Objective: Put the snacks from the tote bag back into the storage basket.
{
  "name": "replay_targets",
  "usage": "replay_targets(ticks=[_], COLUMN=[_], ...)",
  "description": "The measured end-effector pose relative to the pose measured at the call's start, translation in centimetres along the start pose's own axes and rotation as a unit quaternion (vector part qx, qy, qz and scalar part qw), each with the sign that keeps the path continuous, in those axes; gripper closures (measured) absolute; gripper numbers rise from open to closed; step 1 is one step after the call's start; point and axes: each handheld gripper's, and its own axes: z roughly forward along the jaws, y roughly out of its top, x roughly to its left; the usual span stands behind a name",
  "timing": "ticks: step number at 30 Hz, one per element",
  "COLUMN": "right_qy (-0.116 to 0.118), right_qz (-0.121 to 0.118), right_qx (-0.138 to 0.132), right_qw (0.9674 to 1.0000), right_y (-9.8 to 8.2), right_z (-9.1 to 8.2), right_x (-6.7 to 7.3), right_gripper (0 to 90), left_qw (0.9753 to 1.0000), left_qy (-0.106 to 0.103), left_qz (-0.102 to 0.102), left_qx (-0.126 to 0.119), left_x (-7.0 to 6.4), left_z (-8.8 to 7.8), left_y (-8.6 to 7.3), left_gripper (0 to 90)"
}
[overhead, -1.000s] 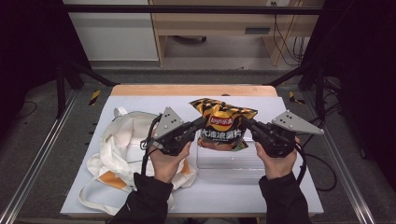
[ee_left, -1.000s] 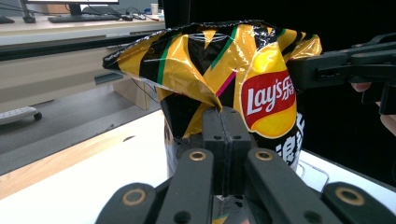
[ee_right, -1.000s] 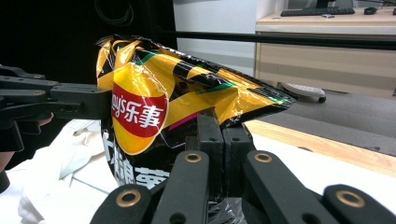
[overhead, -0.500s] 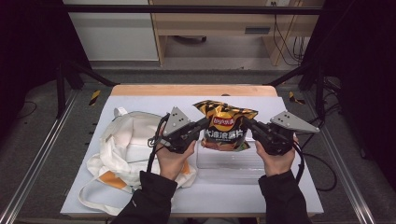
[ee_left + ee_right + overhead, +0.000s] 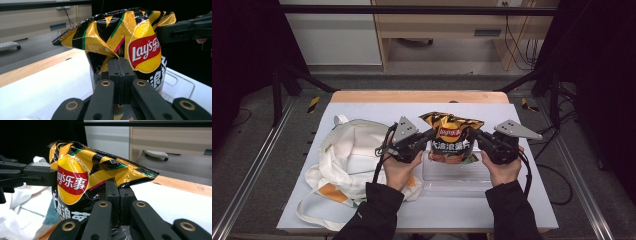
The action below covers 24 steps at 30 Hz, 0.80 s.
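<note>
I hold the chip bag (image 5: 453, 142) upright between both claws, over the far edge of the clear tray (image 5: 457, 176) at mid-table; my left claw (image 5: 430, 136) pinches its left side seam, jaws pressed together on the foil; my right claw (image 5: 475, 136) pinches the right seam the same way. The two-sided hold keeps the bag from sagging or spinning, and I judge it suits a straight descent into the tray. Edges: tray walls lie just beneath the bag; the white tote bag (image 5: 347, 155) lies just left of the tray, near my left hand (image 5: 398, 170). The table (image 5: 532, 195) is bare to the right; the far strip is bare too.
</note>
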Motion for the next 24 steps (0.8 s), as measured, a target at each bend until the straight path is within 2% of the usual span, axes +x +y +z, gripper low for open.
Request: replay_targets(ticks=[24], right_qy=[-0.010], right_qz=[0.008], right_qx=[0.047], right_qw=[0.9988], right_y=[-2.4], right_z=[3.1], right_x=[-0.5], right_gripper=[88.4], left_qw=[0.9987], left_qy=[0.017], left_qz=[-0.007], left_qx=[0.047], left_x=[1.1], left_z=[1.7], left_y=[-2.4], left_gripper=[90.0])
